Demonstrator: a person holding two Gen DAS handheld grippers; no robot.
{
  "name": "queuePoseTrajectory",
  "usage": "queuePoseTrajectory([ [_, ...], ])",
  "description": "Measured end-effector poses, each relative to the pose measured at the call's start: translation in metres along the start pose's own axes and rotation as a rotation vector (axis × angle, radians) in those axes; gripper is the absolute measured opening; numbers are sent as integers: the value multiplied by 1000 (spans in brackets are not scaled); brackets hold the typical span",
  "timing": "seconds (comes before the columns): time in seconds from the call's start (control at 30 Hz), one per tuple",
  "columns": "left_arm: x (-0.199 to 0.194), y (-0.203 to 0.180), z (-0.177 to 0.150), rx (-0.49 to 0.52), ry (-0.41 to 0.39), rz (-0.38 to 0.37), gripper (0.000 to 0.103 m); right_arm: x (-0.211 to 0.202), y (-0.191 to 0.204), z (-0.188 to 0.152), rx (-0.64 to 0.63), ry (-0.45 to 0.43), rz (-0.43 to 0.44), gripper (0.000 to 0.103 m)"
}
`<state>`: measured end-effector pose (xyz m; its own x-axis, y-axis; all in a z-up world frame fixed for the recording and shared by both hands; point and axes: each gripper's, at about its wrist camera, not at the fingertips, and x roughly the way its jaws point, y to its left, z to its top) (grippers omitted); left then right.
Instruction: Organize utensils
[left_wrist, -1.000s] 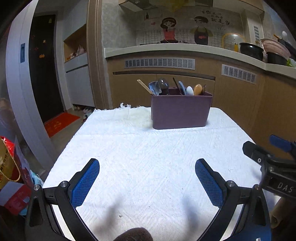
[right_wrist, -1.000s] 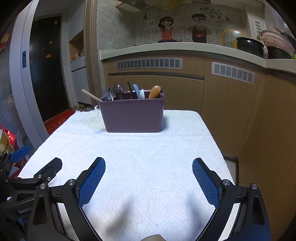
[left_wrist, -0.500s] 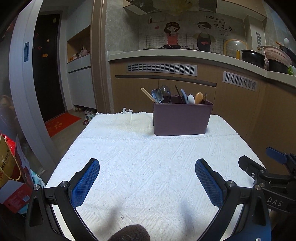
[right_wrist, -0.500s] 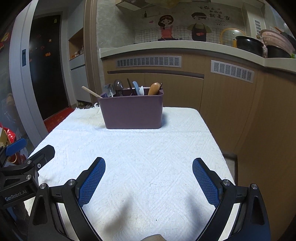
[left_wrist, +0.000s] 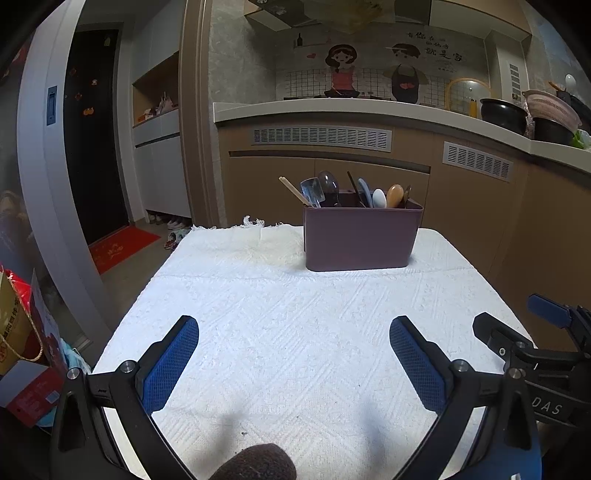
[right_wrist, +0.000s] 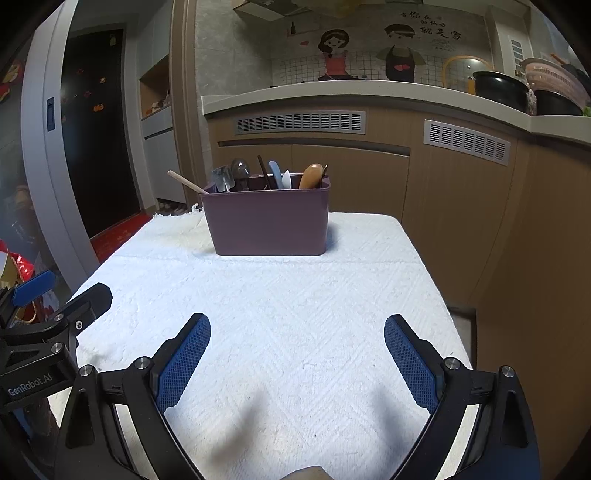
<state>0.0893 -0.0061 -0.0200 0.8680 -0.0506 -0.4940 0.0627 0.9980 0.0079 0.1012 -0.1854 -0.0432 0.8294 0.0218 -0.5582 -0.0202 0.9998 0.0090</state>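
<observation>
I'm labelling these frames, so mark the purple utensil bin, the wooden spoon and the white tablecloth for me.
purple utensil bin (right_wrist: 269, 221), right wrist view, middle of its front wall.
wooden spoon (right_wrist: 311, 175), right wrist view, on its brown bowl.
white tablecloth (left_wrist: 295, 332), left wrist view, bare centre.

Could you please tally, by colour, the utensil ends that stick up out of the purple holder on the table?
Counted in the purple holder from the right wrist view:
Wooden or tan: 2, a stick and a rounded orange-brown end
Grey or metallic: 2
Dark: 2, thin sticks
Light blue: 1
White: 1
Total: 8 visible; any hidden lower down cannot be counted.
</observation>
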Motion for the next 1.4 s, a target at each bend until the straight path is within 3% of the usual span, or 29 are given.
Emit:
queuePoseTrajectory([
  [1.4,0,-5,-1,5,1,8,103,-3,-8,3,13,-13,13,95],
])
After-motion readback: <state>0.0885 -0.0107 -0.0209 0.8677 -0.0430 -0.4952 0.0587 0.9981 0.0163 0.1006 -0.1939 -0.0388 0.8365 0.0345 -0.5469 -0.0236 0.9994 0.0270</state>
